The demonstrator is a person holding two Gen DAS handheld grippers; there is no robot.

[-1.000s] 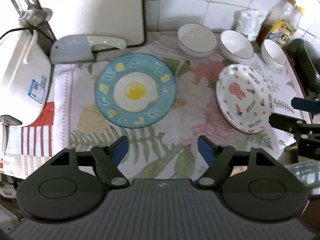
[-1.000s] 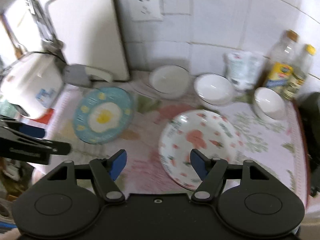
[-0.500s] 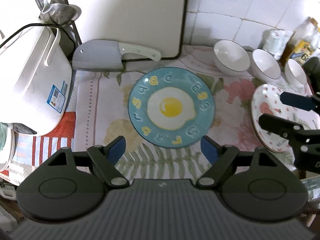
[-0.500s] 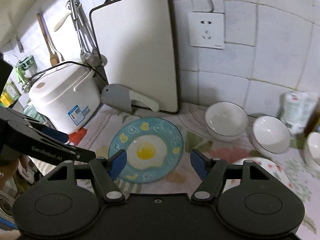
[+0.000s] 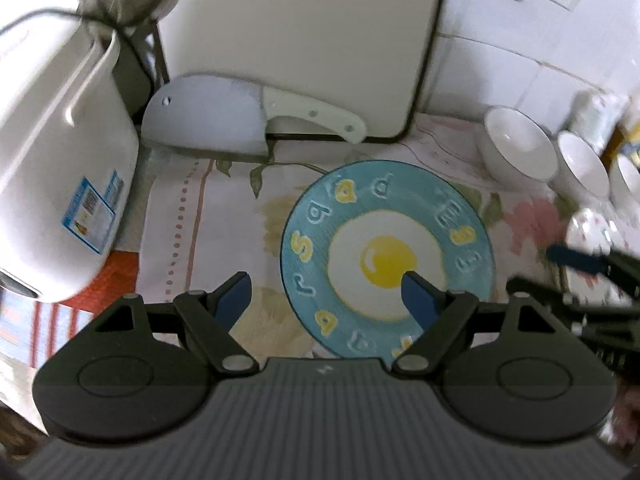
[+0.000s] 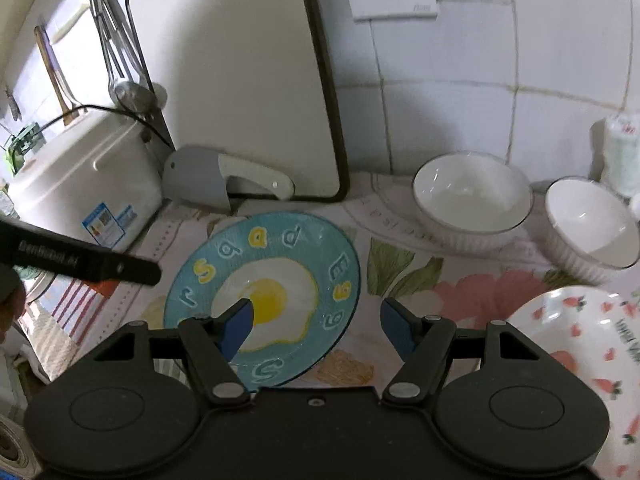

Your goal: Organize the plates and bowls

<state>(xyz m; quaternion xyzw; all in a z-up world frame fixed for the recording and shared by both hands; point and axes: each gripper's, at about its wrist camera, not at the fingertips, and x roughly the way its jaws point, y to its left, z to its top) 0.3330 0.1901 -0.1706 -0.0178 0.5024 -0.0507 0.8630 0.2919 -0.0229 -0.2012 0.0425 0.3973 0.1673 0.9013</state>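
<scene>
Blue egg plate lies flat, round, beneath both open claws.

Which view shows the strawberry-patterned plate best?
The right wrist view: the strawberry-patterned plate fills its lower right corner, pattern clear, though cut by the frame. The left wrist view shows only a blurred sliver behind the right gripper.

Blue plate with fried-egg print and raised letters: flat on the cloth, its left rim between the left gripper's fingers. Strawberry-print white plate: right of the right gripper's fingers. Three white bowls, upright, beyond them.
</scene>
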